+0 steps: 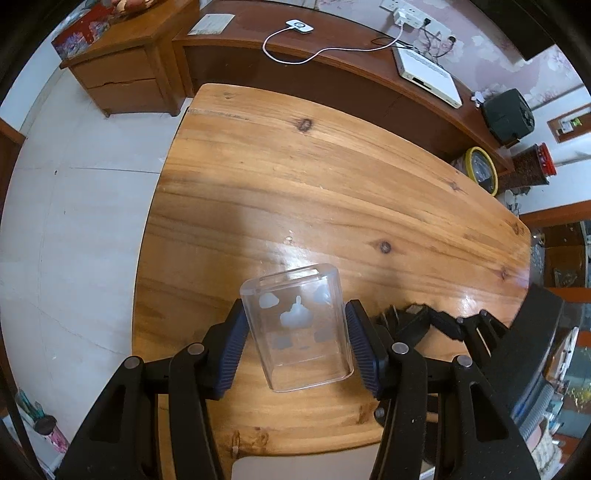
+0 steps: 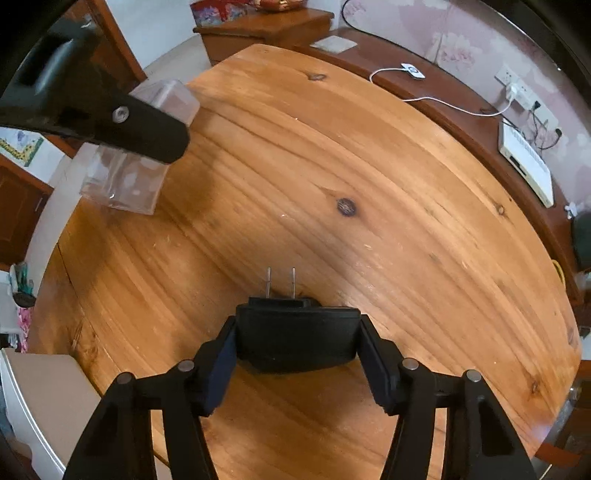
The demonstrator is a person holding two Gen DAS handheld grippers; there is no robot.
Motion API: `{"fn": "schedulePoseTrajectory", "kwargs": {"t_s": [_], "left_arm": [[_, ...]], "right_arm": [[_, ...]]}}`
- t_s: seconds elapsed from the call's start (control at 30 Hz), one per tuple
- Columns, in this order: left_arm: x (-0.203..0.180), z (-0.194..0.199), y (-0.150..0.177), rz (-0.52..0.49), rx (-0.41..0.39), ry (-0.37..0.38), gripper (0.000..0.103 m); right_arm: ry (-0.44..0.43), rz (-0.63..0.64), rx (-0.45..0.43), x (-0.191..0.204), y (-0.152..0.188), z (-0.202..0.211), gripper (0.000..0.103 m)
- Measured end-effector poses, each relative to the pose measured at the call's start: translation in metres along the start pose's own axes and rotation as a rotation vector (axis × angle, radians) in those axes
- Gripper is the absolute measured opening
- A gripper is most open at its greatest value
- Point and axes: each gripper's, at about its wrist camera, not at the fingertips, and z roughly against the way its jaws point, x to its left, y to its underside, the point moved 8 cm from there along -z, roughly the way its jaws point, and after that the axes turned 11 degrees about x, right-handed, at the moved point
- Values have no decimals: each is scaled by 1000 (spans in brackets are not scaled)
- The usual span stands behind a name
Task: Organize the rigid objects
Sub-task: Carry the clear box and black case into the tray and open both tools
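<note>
My left gripper [image 1: 297, 308] is shut on a clear square box [image 1: 299, 328] with frosted shapes on its side, its blue pads [image 1: 232, 347] pressing both walls above the wooden table [image 1: 295, 184]. The right wrist view shows that box [image 2: 125, 184] at the upper left, hanging over the table's edge behind a left finger [image 2: 147, 129]. My right gripper [image 2: 297, 323] points straight down and grips a black plug adapter [image 2: 295, 339] by its sides, its two metal prongs [image 2: 280, 282] pointing away from me. Whether the adapter rests on the table [image 2: 369, 184] I cannot tell.
A dark sideboard [image 1: 332, 66] along the far side carries a white flat device [image 1: 428, 74], a white charger with cable [image 1: 299, 26] and a black speaker [image 1: 508, 114]. A drawer cabinet [image 1: 122, 74] stands at the far left. A pale flat object [image 2: 44, 391] sits beside the table's near edge.
</note>
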Motion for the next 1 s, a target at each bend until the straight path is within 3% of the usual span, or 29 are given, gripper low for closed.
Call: {"fn": "schedulePoseTrajectory", "kwargs": {"t_s": [0.1,0.23,0.43,0.63,1.0], "left_arm": [[-3,13,12,-26,-7,1,57],[-7,37,34,-74,-19,-15,57],[-24,90,83,-158,-84,-5,57],[-46,118,141,-224,-124,4,57],[-71,118,230,-329,-162,-76,57]], "right_arm": [[32,-31,-9,-6,5,5,62],[6,-102,-72,-9,19,30,62],[-28,-215,-206,-7,64,97,62],[-46,-301,-331,10,121,158,62],[-49,-379,-428,68,222,219,62]]}}
